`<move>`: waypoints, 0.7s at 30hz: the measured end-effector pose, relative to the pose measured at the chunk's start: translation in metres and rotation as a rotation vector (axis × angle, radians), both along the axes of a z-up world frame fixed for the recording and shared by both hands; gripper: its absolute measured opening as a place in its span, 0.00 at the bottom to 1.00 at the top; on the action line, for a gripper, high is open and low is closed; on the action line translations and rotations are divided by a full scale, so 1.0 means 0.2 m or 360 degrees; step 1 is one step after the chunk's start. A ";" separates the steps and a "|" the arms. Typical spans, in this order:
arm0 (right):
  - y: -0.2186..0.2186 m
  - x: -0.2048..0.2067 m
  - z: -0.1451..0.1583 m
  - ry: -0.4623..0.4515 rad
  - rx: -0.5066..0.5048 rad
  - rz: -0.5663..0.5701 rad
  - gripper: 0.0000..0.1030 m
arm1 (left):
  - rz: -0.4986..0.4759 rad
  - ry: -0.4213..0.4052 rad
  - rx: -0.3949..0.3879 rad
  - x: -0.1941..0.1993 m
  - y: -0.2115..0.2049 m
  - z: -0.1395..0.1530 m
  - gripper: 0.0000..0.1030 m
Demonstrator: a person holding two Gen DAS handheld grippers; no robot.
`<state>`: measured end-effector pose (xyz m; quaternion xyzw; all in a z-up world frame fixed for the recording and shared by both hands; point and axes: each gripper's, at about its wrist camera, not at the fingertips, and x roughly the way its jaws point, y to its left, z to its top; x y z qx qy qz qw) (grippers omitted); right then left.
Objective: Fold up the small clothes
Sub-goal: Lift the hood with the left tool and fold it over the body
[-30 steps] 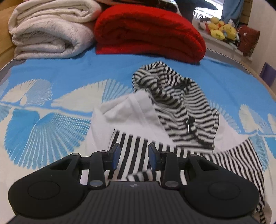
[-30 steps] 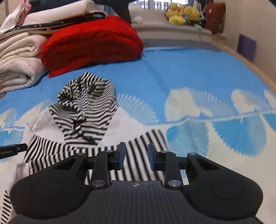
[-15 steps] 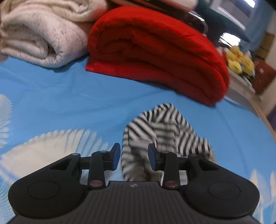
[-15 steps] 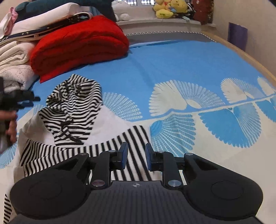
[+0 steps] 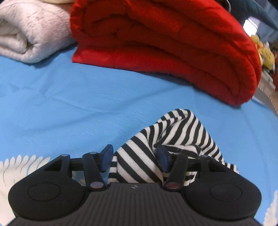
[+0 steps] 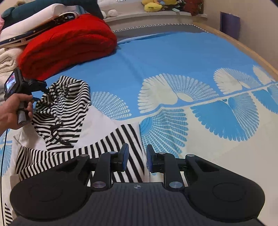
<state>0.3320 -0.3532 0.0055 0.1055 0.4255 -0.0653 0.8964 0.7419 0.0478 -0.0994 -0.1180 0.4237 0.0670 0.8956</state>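
On the bed (image 6: 173, 57), blue cover printed with white fan shapes, you have the following.

Item one: striped top (image 6: 66, 111), black and white, with white panels, lying crumpled and unfolded toward the left of the right wrist view. Its hood (image 5: 173, 132) end points at the stacked bedding; a striped sleeve (image 6: 107, 146) runs along the near edge.

Item two: your left gripper (image 5: 134, 159), at the hood. Its jaws have just been opening and stand parted, with a bunched fold of the hood between them; the cloth touches the right pad, but whether it is pinched cannot be told. In the right wrist view your left hand (image 6: 12, 109) holds this tool's handle just beside the hood.

Item three: your right gripper (image 6: 135, 160), over the end of the striped sleeve. Its jaws stand narrowly apart, and the cloth lies below them, not clamped.

Item four: red blanket (image 5: 173, 43), folded, at the far side of the bed.

Item five: cream blanket (image 5: 29, 33), folded, touching the red one on its left.

Item six: yellow plush toys (image 6: 154, 6) on the ledge beyond the bed.
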 end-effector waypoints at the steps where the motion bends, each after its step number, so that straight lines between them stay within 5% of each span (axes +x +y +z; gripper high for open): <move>1: 0.00 0.00 0.00 0.0006 0.0009 -0.0002 0.22 | -0.0025 0.0009 0.0015 0.00 -0.01 0.00 0.38; 3: 0.00 0.00 0.00 0.0004 0.0016 0.0008 0.22 | -0.0115 0.0030 0.0027 0.01 -0.03 0.00 0.05; 10: -0.03 -0.01 0.05 -0.0034 0.0034 -0.0010 0.22 | -0.0424 -0.0183 0.0028 -0.35 -0.13 0.24 0.03; 16: -0.04 -0.04 0.18 -0.0143 0.0115 -0.0040 0.21 | -0.1049 -0.0391 0.0049 -1.40 -0.27 0.53 0.03; 18: -0.05 -0.07 0.22 -0.0188 0.0154 -0.0042 0.21 | -0.1241 -0.0328 0.0094 -1.77 -0.29 0.55 0.03; 21: -0.05 -0.14 0.27 -0.0247 0.0180 -0.0038 0.21 | -0.1346 -0.0055 0.0065 -2.19 -0.23 0.49 0.07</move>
